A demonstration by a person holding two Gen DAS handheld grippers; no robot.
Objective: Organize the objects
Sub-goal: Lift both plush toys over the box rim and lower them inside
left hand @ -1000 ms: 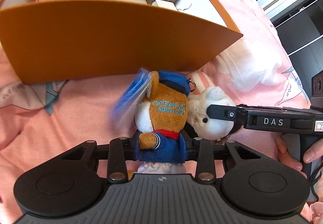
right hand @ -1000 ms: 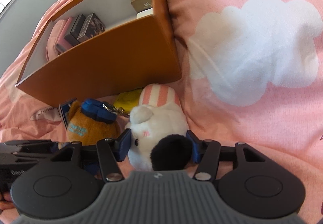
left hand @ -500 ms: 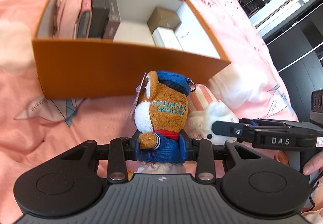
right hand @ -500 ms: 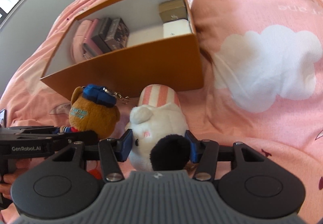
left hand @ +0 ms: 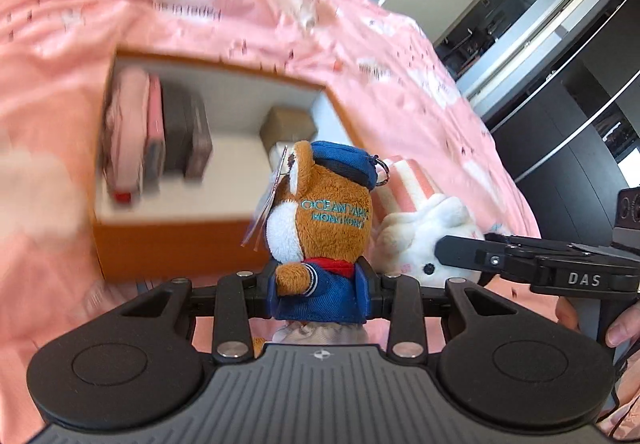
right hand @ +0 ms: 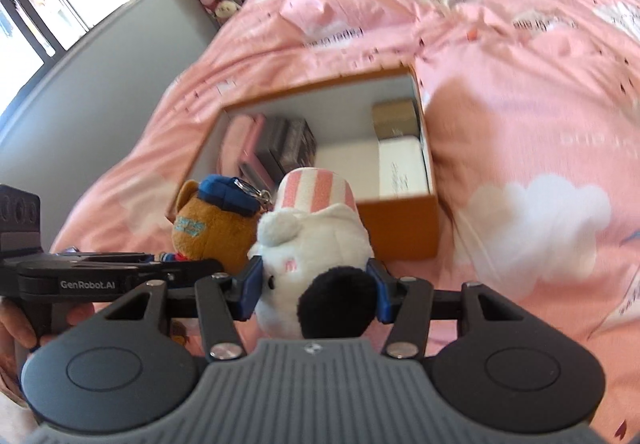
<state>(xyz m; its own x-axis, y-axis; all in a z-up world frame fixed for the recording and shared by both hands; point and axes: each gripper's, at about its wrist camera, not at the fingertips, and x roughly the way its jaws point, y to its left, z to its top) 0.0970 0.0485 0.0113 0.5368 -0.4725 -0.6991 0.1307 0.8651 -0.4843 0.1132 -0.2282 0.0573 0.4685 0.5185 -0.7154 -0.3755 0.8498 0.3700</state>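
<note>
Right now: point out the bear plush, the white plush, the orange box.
bear plush (left hand: 334, 220), left wrist view, back of head.
white plush (right hand: 316, 244), right wrist view, head.
orange box (right hand: 400, 226), right wrist view, near outer wall.

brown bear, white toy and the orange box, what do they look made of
Brown bear: fuzzy plush pile, with a woven blue cap and jacket and stitched lettering.
White toy: soft fluffy plush, matte, with a pink-striped fabric top.
Orange box: looks like rigid cardboard, judging by its thin, straight walls, smooth orange outside and plain white inside.

Bright daylight, motion-blurred bedding, fisheye-warped edges.
</note>
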